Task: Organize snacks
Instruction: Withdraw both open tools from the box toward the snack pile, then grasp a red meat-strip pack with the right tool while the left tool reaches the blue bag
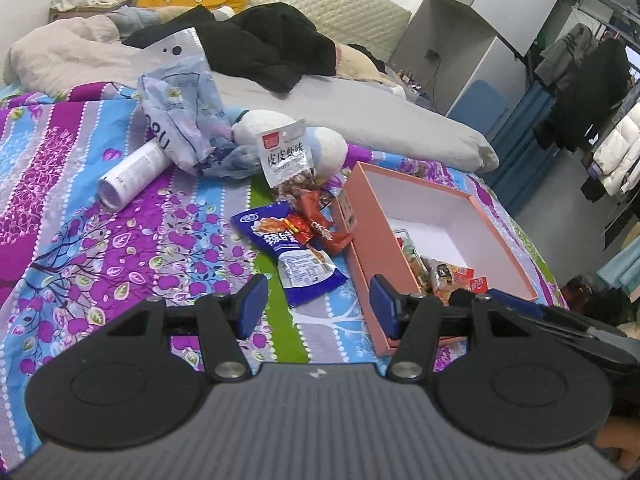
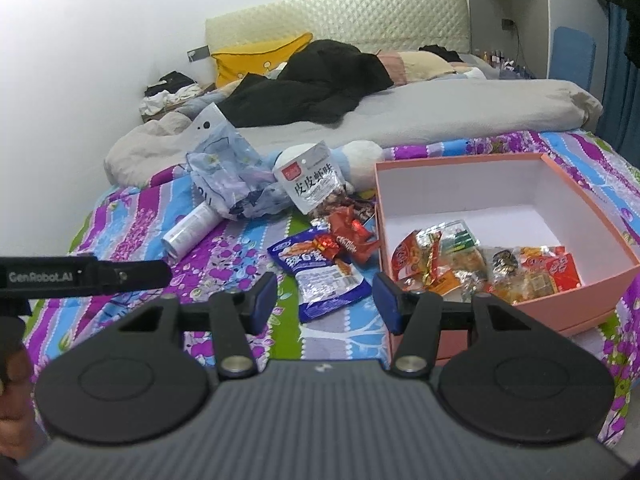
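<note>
A bed covered by a purple, blue and green floral sheet [image 2: 132,216] fills both wrist views. The left gripper [image 1: 318,306] hangs over the sheet with its blue-padded fingers spread wide and nothing between them. The right gripper [image 2: 326,304] is likewise wide open and empty. In the right wrist view, an open pink box [image 2: 504,322] with a white inside sits at about 3 o'clock, its near half holding a heap of small wrapped snacks [image 2: 480,264]. Just left of the box, near centre, a blue snack packet [image 2: 320,276] lies flat on the sheet with red wrapped snacks [image 2: 352,240] lying partly on its upper end. Toward 12 o'clock a white shrimp-snack packet [image 2: 312,186] leans against a white and blue plush toy [image 2: 360,156]. At 10 o'clock lie a crumpled pale blue bag [image 2: 228,176] and a white tube [image 2: 192,230].
</note>
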